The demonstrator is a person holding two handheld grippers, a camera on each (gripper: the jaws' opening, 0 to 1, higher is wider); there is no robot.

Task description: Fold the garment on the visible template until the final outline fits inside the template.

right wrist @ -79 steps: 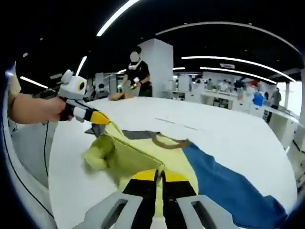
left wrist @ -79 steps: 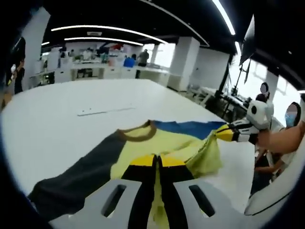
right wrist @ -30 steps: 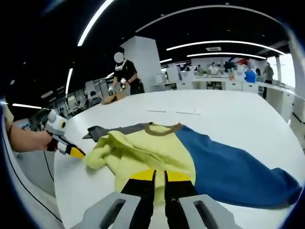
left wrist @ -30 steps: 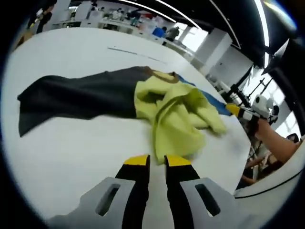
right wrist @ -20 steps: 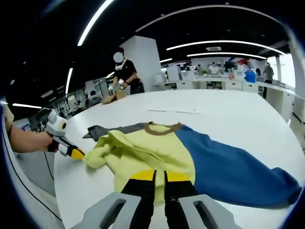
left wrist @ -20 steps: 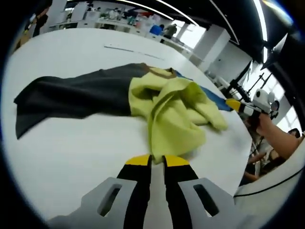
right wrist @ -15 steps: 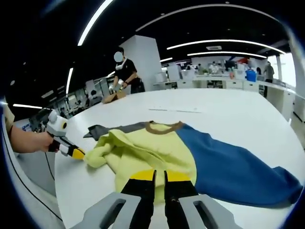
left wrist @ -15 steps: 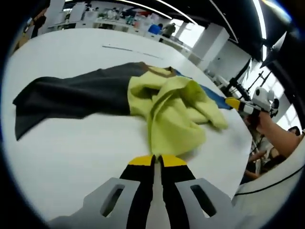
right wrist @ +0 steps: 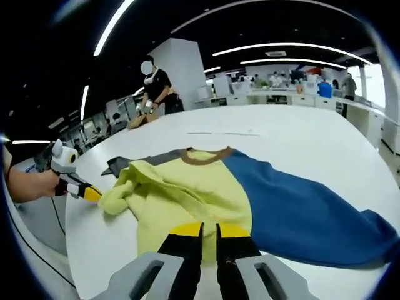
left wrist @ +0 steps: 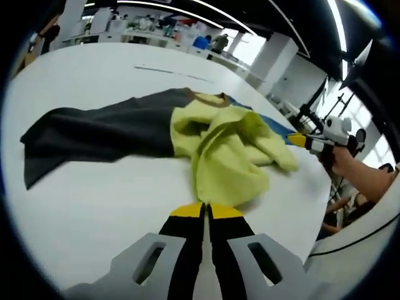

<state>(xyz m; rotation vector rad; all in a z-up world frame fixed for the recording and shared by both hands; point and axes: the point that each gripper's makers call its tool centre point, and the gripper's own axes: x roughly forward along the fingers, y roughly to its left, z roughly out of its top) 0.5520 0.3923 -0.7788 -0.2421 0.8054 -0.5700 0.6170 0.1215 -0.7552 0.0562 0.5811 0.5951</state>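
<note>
Basically, a three-colour shirt [left wrist: 187, 134] lies on a big white table [left wrist: 94, 206], not yet folded neatly. Its dark grey sleeve [left wrist: 94, 134] stretches flat to one side, the blue sleeve [right wrist: 300, 215] to the other, and the yellow middle [right wrist: 187, 194] is bunched and rumpled, with a brown collar [right wrist: 203, 155] at the far edge. From the left gripper view, the left gripper [left wrist: 205, 211] sits low over bare table just short of the yellow hem, jaws pressed together with only a hairline between the yellow tips, nothing in them. The right gripper [left wrist: 299, 140] comes in from the right of that view, held in a hand [left wrist: 347, 164], its yellow tip right at the blue edge of the shirt. From the right gripper view, the right gripper [right wrist: 209, 230] has its jaws nearly closed with a thin gap, tips at the near yellow hem; can't tell if any cloth is pinched. The left gripper [right wrist: 87, 192] shows at the left of that view, held by a hand [right wrist: 28, 184], tip just beside the rumpled yellow lump. A thin line [right wrist: 215, 133] marks the table beyond the collar. A person in black [right wrist: 156, 90] stands at the far side, more tables behind.
</note>
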